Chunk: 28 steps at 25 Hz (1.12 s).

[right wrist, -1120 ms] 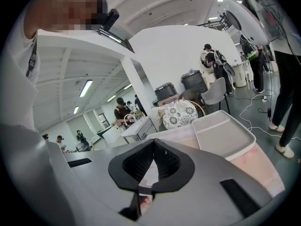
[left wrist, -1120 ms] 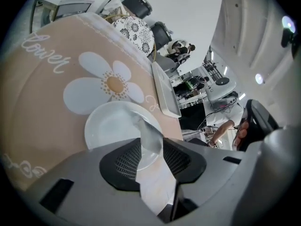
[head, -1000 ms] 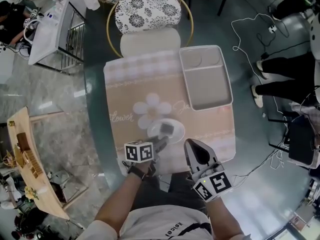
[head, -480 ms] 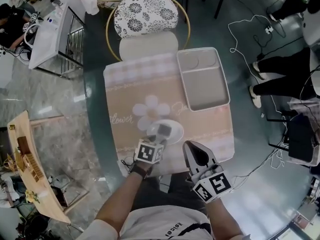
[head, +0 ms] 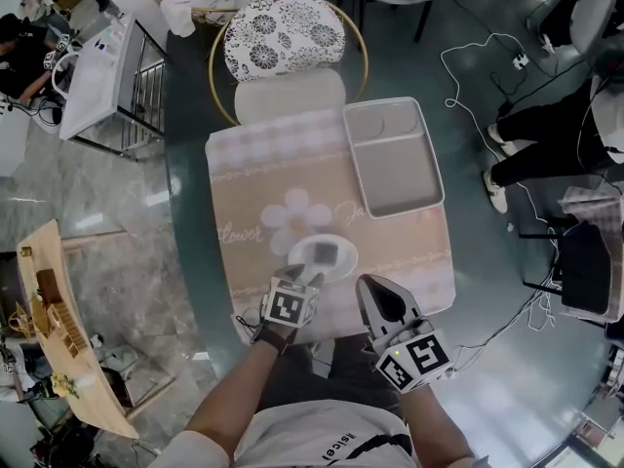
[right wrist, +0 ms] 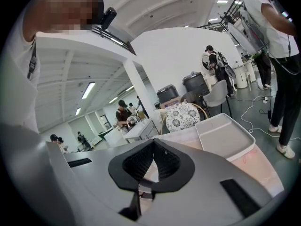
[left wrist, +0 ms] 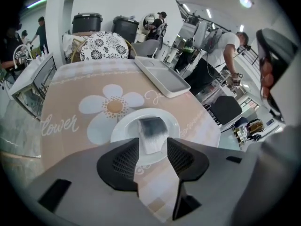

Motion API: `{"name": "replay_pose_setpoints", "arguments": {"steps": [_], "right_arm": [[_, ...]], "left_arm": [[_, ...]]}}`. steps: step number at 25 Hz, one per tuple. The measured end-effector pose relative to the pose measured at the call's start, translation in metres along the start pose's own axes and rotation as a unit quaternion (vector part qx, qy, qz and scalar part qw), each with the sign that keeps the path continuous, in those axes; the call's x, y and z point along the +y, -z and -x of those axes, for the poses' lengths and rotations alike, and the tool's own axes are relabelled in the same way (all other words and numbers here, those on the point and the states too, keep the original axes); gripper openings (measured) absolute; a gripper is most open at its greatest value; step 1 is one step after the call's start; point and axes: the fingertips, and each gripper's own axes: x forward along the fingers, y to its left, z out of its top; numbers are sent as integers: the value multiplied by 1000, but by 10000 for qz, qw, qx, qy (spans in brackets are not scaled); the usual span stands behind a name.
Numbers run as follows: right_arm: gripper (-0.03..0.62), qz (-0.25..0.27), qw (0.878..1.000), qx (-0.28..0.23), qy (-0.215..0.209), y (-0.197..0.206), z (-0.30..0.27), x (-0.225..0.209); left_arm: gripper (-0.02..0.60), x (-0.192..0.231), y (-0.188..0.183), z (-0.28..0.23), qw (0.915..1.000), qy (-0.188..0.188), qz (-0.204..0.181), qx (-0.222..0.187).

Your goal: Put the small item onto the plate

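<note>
A small grey block [head: 324,253] lies flat on the round white plate [head: 349,264], which sits on the flower placemat. My left gripper [head: 304,277] is at the plate's near edge with its jaws opening. In the left gripper view the block [left wrist: 151,132] rests on the plate [left wrist: 121,130] just ahead of the gripper [left wrist: 153,146]. Its near end reaches between the pads [left wrist: 126,159], which do not press on it. My right gripper [head: 364,283] is to the right of the plate, over the placemat's near edge. Its pads [right wrist: 162,163] are shut together and hold nothing.
A white divided tray [head: 395,159] lies at the placemat's far right. A chair with a patterned cushion [head: 283,32] stands beyond the glass table. Cables [head: 478,61] run over the floor at right, where a person's legs [head: 546,135] are. A wooden stand [head: 54,310] is at left.
The left gripper has shifted a little to the right and turned at the plate's near edge. The block stays on the plate. The right gripper has hardly moved.
</note>
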Motion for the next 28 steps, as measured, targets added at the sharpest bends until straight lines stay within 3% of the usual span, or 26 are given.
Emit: {"name": "replay_pose_setpoints", "arguments": {"steps": [6, 10, 15, 23, 28], "right_arm": [[14, 56, 10000, -33, -4, -19, 5, 22], [14, 62, 9999, -104, -10, -31, 12, 38], [14, 168, 9997, -194, 9, -48, 20, 55], [14, 448, 9984, -331, -56, -63, 34, 86], [15, 606, 9968, -514, -17, -77, 43, 98]], "left_arm": [[173, -28, -32, 56, 9976, 244, -149, -636], [81, -46, -54, 105, 9916, 203, -430, -1207], [43, -59, -71, 160, 9828, 241, -496, -1760], [6, -100, -82, 232, 9651, 490, -830, -2434], [5, -120, -90, 277, 9476, 679, -1022, -2950]]}}
